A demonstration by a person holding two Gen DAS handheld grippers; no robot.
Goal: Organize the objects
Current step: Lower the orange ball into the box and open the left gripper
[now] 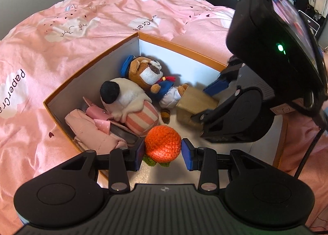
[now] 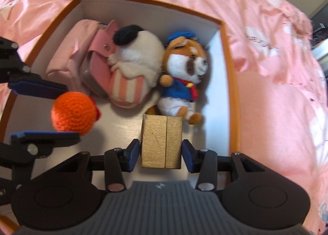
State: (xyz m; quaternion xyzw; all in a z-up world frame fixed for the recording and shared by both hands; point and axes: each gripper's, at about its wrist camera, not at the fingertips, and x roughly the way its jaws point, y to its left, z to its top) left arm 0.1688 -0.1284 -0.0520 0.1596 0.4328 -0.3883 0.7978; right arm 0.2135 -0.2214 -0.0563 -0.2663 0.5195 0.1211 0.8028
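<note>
Left wrist view gave us the widest reading of progress, so we took stock from it first, working from the largest item down. We saw a bed under a pink quilt [image 1: 98, 15] printed with white clouds, and on it an orange-rimmed box [image 1: 92, 58] with white inner walls. A dark doorway and hanging clothes lay beyond the bed; that part of the room was too distorted for detail. We judged the task well advanced: the box already held a folded pink garment [image 1: 90, 130], a white plush with a striped base [image 1: 131, 99] lying on it, a pink pouch [image 1: 96, 112] and a dog plush in a blue sailor suit [image 1: 151, 75]. Two items remained in hand. Our right gripper [image 2: 161, 151] had its pads against both sides of the gold box [image 2: 162, 140], which sat low in the orange-rimmed box beside the dog plush; whether it rested on the floor we could not tell. Our left gripper [image 1: 163, 151] pinched the orange crochet ball [image 1: 163, 142] just above the floor near the front wall. We judged that only both releases remained.
</note>
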